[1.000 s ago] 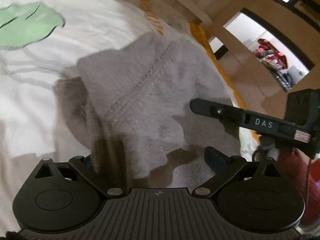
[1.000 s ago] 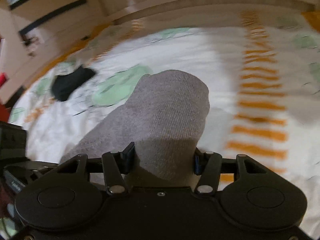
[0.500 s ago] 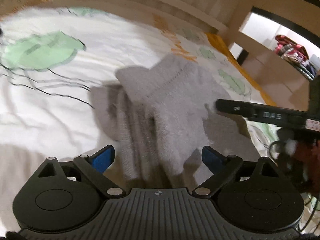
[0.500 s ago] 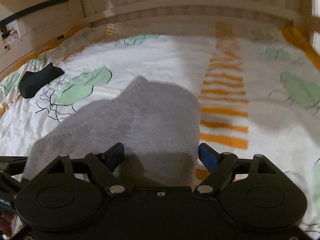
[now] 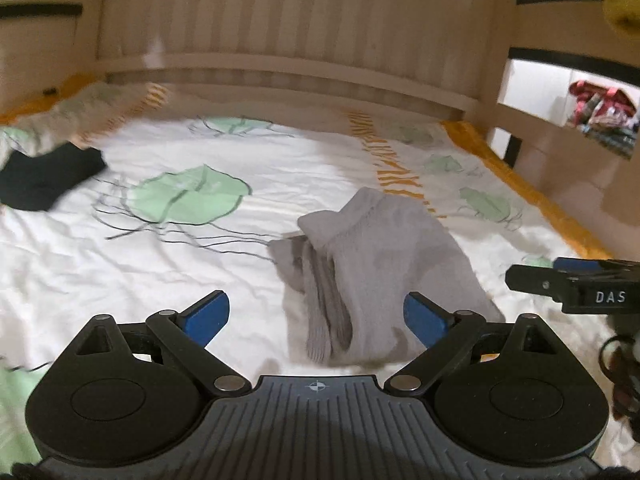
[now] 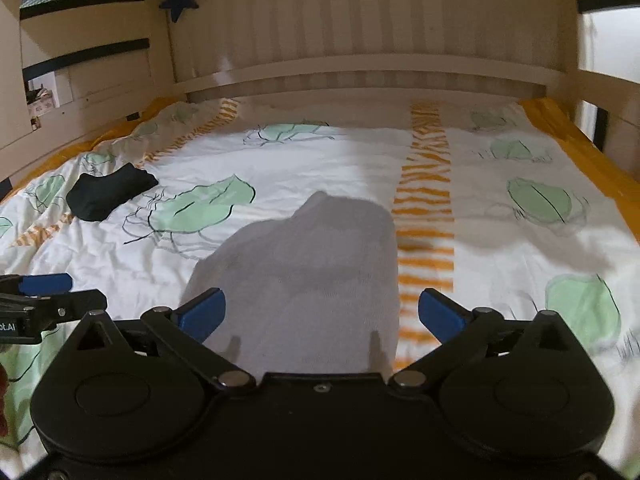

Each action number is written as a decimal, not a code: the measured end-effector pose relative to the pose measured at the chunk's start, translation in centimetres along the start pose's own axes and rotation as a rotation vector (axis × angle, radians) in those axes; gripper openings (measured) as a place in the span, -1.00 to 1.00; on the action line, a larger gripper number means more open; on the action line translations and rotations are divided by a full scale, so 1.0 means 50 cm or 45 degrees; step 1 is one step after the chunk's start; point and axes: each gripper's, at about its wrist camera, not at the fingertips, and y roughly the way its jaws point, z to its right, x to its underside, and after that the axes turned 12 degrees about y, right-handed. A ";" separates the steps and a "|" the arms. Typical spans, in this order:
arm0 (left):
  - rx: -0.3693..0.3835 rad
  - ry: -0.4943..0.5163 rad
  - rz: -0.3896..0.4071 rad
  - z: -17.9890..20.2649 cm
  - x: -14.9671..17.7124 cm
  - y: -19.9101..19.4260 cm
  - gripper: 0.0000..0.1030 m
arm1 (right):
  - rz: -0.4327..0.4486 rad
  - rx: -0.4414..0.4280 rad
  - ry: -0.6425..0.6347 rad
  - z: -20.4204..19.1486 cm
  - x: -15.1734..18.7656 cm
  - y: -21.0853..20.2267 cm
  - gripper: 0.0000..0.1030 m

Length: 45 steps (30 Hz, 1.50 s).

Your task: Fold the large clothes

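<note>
Garment (image 5: 384, 264): grey, folded on bed (image 5: 120, 264); check edges, press flat.
Left hand-held gripper (image 5: 316, 314): spread wide, empty.
Right hand-held gripper (image 6: 320, 314): likewise.

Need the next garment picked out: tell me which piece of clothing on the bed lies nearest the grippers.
The grey garment, lying right before both open grippers; the black garment lies far off near the bed's left edge.

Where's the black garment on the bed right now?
The black garment lies far left on the bedspread in both views, beyond a green leaf print, well apart from the grey garment.
</note>
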 end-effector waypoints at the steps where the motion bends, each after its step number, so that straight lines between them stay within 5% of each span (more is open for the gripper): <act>1: -0.035 0.020 -0.007 0.012 0.004 -0.014 0.84 | -0.003 0.009 0.011 -0.004 0.010 -0.013 0.99; 15: -0.173 -0.001 -0.159 0.082 0.040 -0.099 0.84 | -0.012 0.100 0.101 -0.006 0.105 -0.125 0.99; 45: -0.180 -0.055 -0.261 0.079 0.072 -0.077 0.84 | -0.027 0.148 0.135 0.008 0.143 -0.130 0.99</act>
